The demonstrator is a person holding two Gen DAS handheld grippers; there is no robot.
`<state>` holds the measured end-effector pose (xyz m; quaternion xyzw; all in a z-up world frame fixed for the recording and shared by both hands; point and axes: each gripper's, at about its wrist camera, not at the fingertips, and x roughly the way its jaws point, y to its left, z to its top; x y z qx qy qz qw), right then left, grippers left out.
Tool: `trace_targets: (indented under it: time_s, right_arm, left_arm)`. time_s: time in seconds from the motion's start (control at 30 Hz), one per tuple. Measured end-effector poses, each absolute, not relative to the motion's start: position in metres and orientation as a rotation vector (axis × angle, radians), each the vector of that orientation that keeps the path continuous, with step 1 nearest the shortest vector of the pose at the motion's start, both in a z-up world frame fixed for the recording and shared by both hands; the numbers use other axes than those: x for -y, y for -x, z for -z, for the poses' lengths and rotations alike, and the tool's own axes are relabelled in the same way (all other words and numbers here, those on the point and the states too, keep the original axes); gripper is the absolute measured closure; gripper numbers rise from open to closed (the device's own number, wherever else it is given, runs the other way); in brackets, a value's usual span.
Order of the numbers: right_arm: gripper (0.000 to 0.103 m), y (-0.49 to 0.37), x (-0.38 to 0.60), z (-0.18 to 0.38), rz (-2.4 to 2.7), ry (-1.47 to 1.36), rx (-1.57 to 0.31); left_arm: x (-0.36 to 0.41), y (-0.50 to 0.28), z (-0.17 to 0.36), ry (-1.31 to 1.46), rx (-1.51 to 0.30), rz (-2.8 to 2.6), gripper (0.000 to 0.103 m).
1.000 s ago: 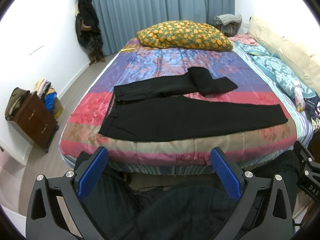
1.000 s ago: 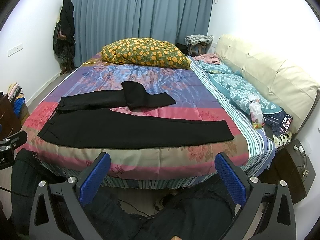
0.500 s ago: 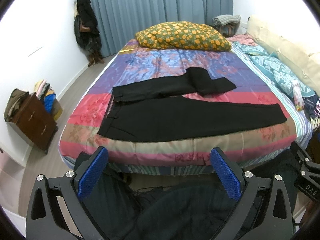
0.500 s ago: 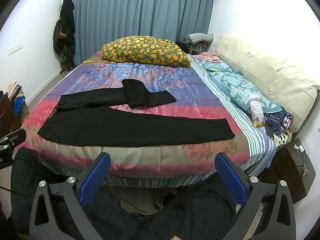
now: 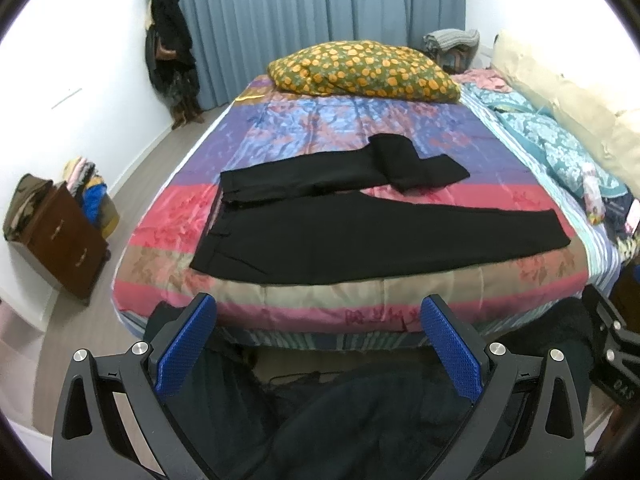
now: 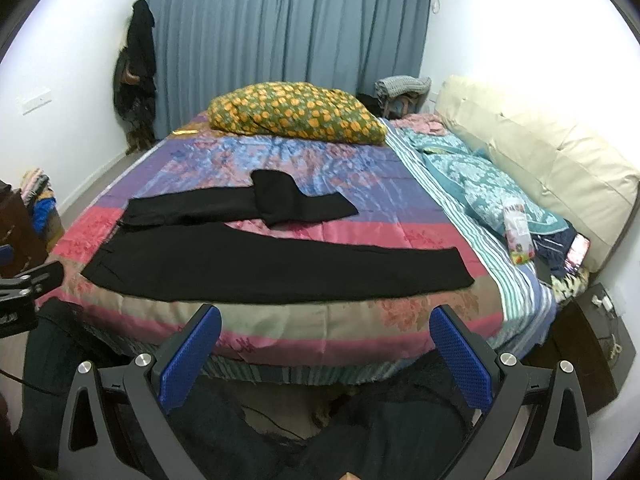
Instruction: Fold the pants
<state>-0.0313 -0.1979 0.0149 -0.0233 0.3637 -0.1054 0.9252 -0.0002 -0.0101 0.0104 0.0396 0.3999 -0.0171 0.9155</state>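
Black pants lie spread on the colourful quilt of the bed, waist at the left. The near leg runs flat to the right; the far leg is bent back on itself at its end. They also show in the right wrist view. My left gripper is open and empty, held off the near edge of the bed, below the pants. My right gripper is open and empty too, held off the same edge, further right.
A yellow-flowered pillow lies at the far end. Teal bedding, a cream headboard cushion and small items lie along the right side. A brown nightstand stands left of the bed, a dark one right.
Both views have shifted only slightly; the right gripper has tilted down a little toward the bed. The pants have not moved and both grippers stay open.
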Motion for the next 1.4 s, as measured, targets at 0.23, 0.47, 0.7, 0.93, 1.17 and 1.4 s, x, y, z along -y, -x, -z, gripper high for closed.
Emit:
trace_targets:
  time_s: [0.23, 0.47, 0.7, 0.93, 1.17, 1.4]
  right_arm:
    - [0.0, 0.02, 0.189, -0.011, 0.112, 0.054, -0.717]
    - [0.0, 0.001, 0.185, -0.013, -0.017, 0.014, -0.632]
    - [0.0, -0.025, 0.191, 0.003, -0.201, -0.031, -0.459]
    - [0.0, -0.075, 0.211, 0.038, -0.214, -0.063, -0.577]
    - [0.001, -0.206, 0.282, 0.148, -0.194, -0.009, -0.938]
    - [0.012, -0.396, 0.427, 0.203, -0.122, -0.215, -1.093]
  left_arm:
    - [0.015, -0.018, 0.0, -0.081, -0.856, 0.105, 0.001]
    - [0.01, -0.04, 0.006, -0.076, -0.796, 0.155, 0.001]
    - [0.006, -0.078, 0.026, -0.027, -0.809, 0.176, 0.001]
    - [0.022, -0.136, 0.034, -0.104, -0.759, 0.128, 0.001]
    - [0.019, -0.19, 0.081, -0.024, -0.912, 0.125, 0.001]
    - [0.017, -0.205, 0.128, -0.081, -0.993, 0.079, 0.001]
